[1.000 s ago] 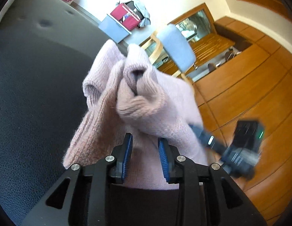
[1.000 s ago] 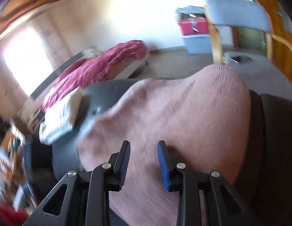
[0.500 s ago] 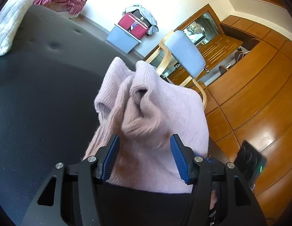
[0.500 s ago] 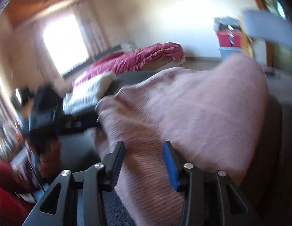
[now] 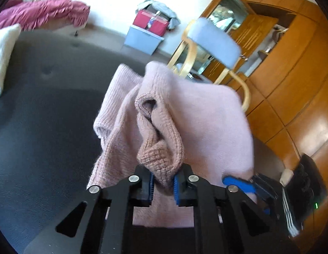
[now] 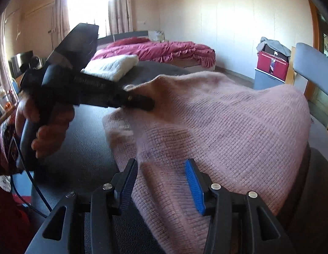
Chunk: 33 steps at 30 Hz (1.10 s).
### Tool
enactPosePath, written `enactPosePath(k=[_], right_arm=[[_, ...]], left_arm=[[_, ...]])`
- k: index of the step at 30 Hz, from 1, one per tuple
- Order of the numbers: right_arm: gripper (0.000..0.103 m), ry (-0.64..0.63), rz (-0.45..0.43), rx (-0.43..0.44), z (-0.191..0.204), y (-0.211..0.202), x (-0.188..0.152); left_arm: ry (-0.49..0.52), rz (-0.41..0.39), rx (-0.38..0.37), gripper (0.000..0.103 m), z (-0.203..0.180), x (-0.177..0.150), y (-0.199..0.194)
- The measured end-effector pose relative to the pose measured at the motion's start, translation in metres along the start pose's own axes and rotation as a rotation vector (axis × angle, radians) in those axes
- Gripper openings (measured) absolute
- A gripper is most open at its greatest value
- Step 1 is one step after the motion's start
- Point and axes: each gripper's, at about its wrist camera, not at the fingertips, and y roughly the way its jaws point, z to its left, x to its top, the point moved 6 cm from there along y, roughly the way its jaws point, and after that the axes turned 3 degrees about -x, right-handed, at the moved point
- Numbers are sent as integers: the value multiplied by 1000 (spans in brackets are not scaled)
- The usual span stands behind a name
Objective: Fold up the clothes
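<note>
Left wrist view, left to right: white fluffy cushion at the far left edge on the dark grey surface; red bedding behind it. Centre: my left gripper is clamped on a bunched ribbed fold of the pink sweater, blue pads pressing the knit from both sides. The sweater rises straight up ahead of the fingers, a cuff or hem opening facing the camera, with the rest draping down to the left and right onto the dark surface. Behind it, a red box on a pale blue bin, then a wooden chair with a blue-grey back, wooden cabinets at right. Low right: my right gripper pokes in just beside the sweater's right edge; a blue pad shows.

Right wrist view, left to right: my left hand wrapped around the left gripper's black handle, its tip at the sweater's upper left corner, though the contact is blurred. Cushion and red bed behind. Centre and right: the sweater spreads over the dark surface, directly ahead of and beneath my right gripper. Those fingers stand apart, nothing pinched between them; the knit lies under the gap and runs past the right finger. Far right: red box, chair back.
</note>
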Motion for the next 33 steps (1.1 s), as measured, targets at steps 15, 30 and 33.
enactPosePath(k=[15,30,33], right_arm=[[48,134,-75,-126,-36,-5,16],[53,-124,25,-155,15,11,0],[53,-113,-32,-147,13,-1,5]], left_arm=[[-9,-52,67,12,21,-40,-25],[-197,-120,-58,14,61,-56,-24],[-205,-118,-71,16,62,-54,-21]])
